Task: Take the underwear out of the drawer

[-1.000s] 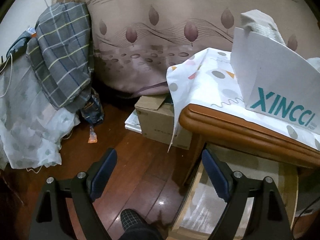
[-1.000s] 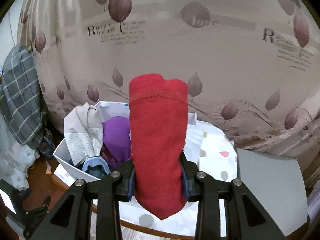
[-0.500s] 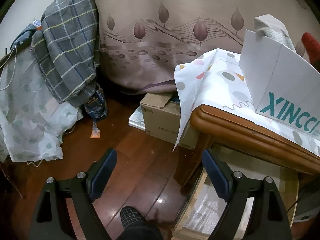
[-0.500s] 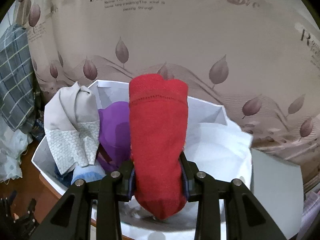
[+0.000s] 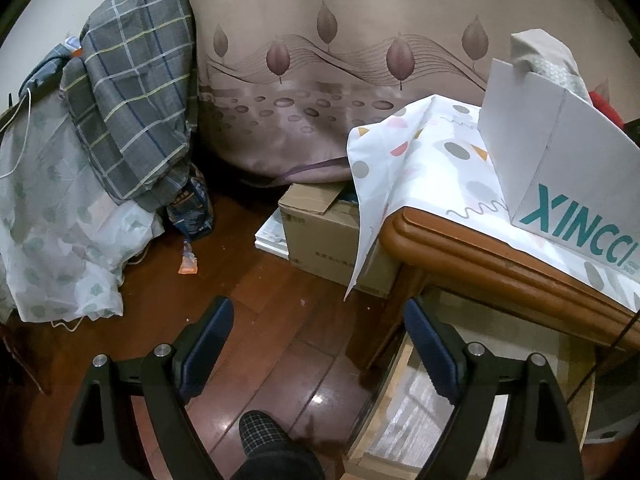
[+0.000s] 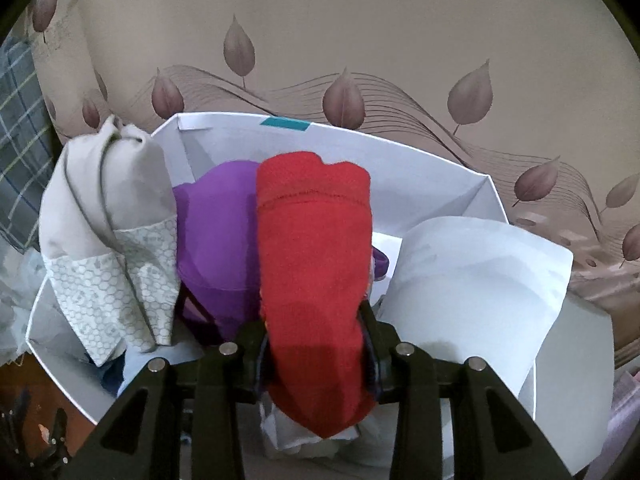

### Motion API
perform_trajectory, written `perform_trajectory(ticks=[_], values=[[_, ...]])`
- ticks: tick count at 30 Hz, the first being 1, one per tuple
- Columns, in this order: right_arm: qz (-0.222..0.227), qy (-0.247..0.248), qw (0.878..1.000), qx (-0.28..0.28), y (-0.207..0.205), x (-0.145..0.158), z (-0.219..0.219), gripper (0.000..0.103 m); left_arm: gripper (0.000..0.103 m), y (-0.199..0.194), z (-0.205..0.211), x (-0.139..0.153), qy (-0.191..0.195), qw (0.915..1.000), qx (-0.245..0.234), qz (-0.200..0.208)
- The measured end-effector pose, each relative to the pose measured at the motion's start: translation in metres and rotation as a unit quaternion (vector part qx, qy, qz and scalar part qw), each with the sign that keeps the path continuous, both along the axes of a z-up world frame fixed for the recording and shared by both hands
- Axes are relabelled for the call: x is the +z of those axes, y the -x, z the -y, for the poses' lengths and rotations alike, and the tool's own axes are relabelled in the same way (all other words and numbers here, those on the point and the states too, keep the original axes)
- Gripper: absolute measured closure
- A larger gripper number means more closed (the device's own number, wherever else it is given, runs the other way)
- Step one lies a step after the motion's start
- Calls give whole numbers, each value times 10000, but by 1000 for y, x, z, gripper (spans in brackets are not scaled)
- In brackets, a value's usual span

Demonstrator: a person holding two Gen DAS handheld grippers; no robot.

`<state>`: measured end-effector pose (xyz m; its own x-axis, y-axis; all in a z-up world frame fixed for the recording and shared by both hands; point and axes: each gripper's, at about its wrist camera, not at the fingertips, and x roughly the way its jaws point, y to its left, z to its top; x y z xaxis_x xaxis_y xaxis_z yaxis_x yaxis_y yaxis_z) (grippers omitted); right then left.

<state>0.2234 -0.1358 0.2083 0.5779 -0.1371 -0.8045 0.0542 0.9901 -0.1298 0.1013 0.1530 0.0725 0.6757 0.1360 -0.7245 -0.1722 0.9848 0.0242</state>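
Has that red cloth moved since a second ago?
Yes. The red cloth, between the right gripper's opening jaws, has come down over the white box.

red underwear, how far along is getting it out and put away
Done: the red underwear is out and between the pads of the right gripper, alongside purple and beige pieces in the white box. In hand: the red roll is over that box, the gripper's jaws just starting to open. Left: letting go fully. The left gripper is open and empty over the floor.
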Motion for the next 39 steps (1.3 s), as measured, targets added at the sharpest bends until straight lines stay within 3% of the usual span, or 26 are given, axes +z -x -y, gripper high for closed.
perform_trajectory(ticks=[7,11,12,22,31,39], values=[[30,157,9999,15,-2,-1,-8,62,18,-1,2,-1,-25,10000,-29,-8],[152,144,9998,-70,2,3,-6,51,18,-2,3,-2,-20,10000,-44,-20],[194,181,9996,-78,2,4,-6,43,18,-3,3,-1,-19,10000,-40,-17],[688,205,9972,-211,20,35,0,26,18,-3,13,-5,-92,9998,-154,-83],[1229,-116,9919,-310,83,74,10,25,18,-1,23,-5,-230,9994,-252,-51],[1849,-320,9822,-71,193,77,4,22,18,4,37,-4,-296,9984,-470,-51]])
